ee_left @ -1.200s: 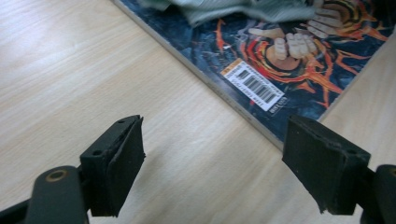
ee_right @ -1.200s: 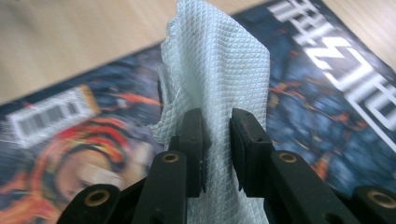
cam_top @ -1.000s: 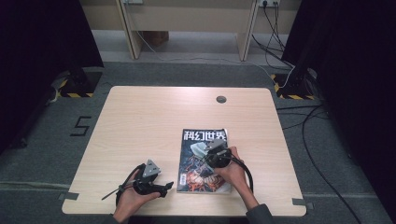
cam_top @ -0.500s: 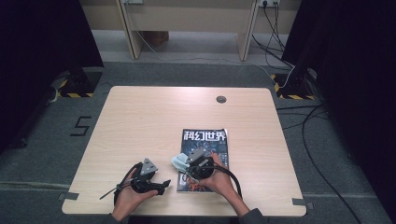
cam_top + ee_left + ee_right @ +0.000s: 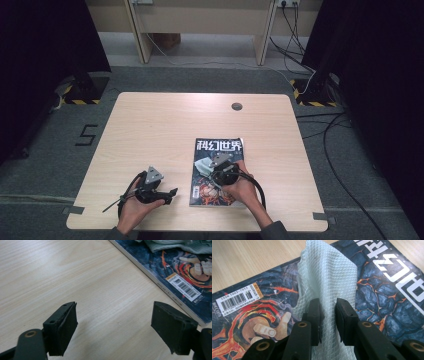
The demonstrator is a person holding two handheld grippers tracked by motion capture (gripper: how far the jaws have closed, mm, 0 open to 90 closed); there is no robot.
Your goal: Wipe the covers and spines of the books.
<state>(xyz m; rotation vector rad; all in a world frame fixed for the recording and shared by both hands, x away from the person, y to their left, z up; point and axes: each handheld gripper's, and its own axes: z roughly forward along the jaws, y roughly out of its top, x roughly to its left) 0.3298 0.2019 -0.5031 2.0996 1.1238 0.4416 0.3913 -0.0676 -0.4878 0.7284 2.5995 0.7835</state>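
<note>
A magazine [image 5: 220, 150] with a dark blue and orange cover lies flat near the table's front edge. On its cover rests a pale green waffle-weave cloth [image 5: 329, 277], and my right gripper [image 5: 327, 316] is shut on a fold of it, pressing it onto the cover. In the high view the right gripper [image 5: 216, 167] sits over the magazine's left half with the cloth [image 5: 202, 165] bunched beside it. My left gripper [image 5: 113, 332] stands open and empty just above the bare wood, left of the magazine's spine edge [image 5: 155, 282]. It lies in the left hand [image 5: 131, 210] in the high view.
The light wood table [image 5: 165, 125] has a round cable grommet [image 5: 236, 106] near its far edge. Cables trail on the grey carpet to the right of the table. A wooden desk frame [image 5: 200, 20] stands beyond the far side.
My right gripper has slid left across the magazine cover with the cloth, from the right half to the left half. The left gripper has stayed in place.
</note>
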